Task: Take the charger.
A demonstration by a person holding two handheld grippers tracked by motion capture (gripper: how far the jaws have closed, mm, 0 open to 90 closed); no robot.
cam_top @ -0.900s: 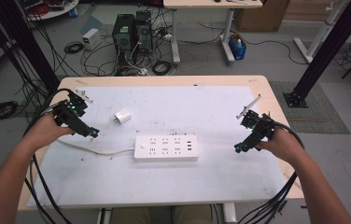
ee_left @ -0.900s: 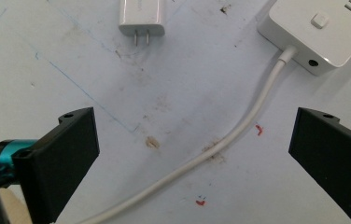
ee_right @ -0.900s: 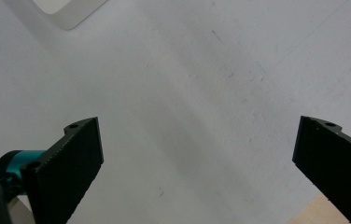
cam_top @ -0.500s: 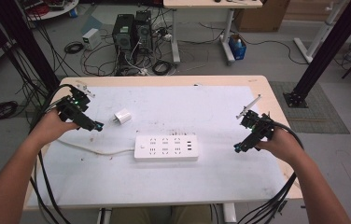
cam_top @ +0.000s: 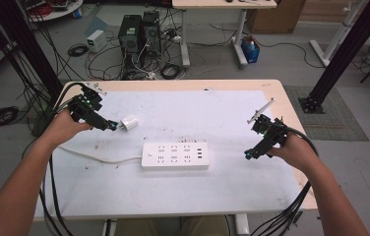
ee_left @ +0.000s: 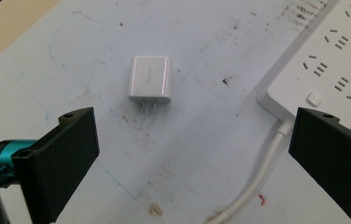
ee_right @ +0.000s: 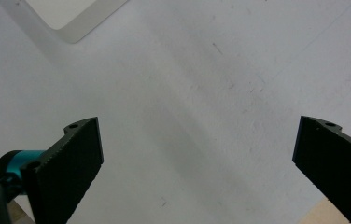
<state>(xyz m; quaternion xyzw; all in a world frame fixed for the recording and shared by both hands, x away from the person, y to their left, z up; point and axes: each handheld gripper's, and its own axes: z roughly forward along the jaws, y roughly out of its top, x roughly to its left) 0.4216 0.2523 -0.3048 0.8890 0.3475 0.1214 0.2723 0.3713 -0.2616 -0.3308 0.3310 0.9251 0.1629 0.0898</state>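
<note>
Now reaching: left gripper (cam_top: 109, 126) is closing in on the white charger plug (cam_top: 130, 122), jaws spread wide, nothing between them.

Plug is lying flat on the table (cam_top: 232, 182), prongs pointing toward the gripper, just beside the power strip (cam_top: 174, 156) and its cable (ee_left: 257, 182). Right gripper (cam_top: 250, 154) is hovering near the strip's far end, jaws apart and empty. Next move, I judge: straddling the plug body (ee_left: 149, 78) and pinching its sides, likely for seating it in a socket.
</note>
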